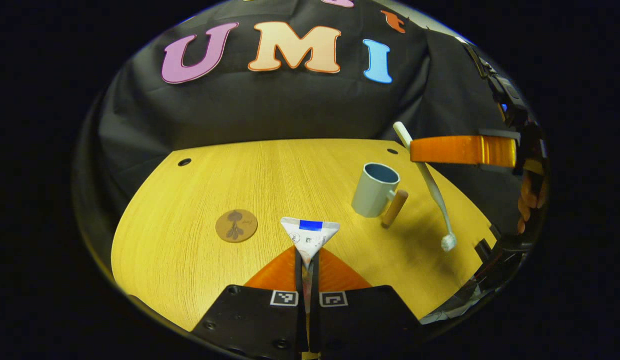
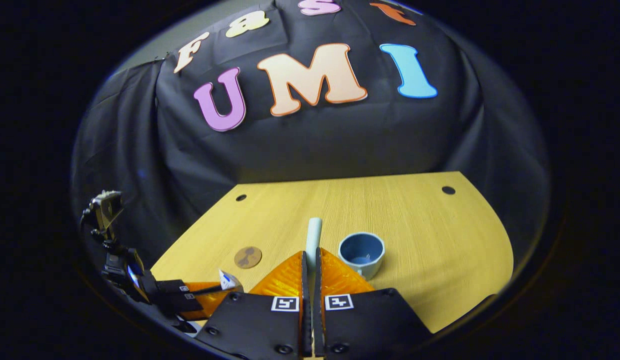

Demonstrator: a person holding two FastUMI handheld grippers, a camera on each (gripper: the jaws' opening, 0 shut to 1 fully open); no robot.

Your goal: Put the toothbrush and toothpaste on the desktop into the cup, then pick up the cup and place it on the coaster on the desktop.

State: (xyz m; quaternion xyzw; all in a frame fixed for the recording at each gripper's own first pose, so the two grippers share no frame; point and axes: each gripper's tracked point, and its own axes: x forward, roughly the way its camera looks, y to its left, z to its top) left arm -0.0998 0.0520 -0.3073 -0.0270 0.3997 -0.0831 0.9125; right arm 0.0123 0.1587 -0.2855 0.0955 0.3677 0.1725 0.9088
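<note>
we see the toothbrush (image 1: pixel 430 185) held off the table (image 1: pixel 289 170), slanting with its bristle head low and its handle end high, just to the side of the cup (image 1: pixel 374 190). the right gripper (image 1: pixel 462 150) has its jaws clenched on the handle; in the right gripper view the pale handle (image 2: pixel 314 235) sticks out between the orange fingers (image 2: pixel 289 277) of that gripper (image 2: pixel 310 265), just beside the cup (image 2: pixel 361 254), whose blue inside looks empty. the toothpaste (image 1: pixel 310 237) is gripped by the jaws of the left gripper (image 1: pixel 305 265), its flat crimped end pointing forward above the table. the cup stands upright on the table with its wooden handle toward the toothbrush. the coaster (image 1: pixel 236 225) lies flat on the table, well apart from the cup, on the far side of the toothpaste. a hand (image 1: pixel 530 195) shows behind the right gripper.
</note>
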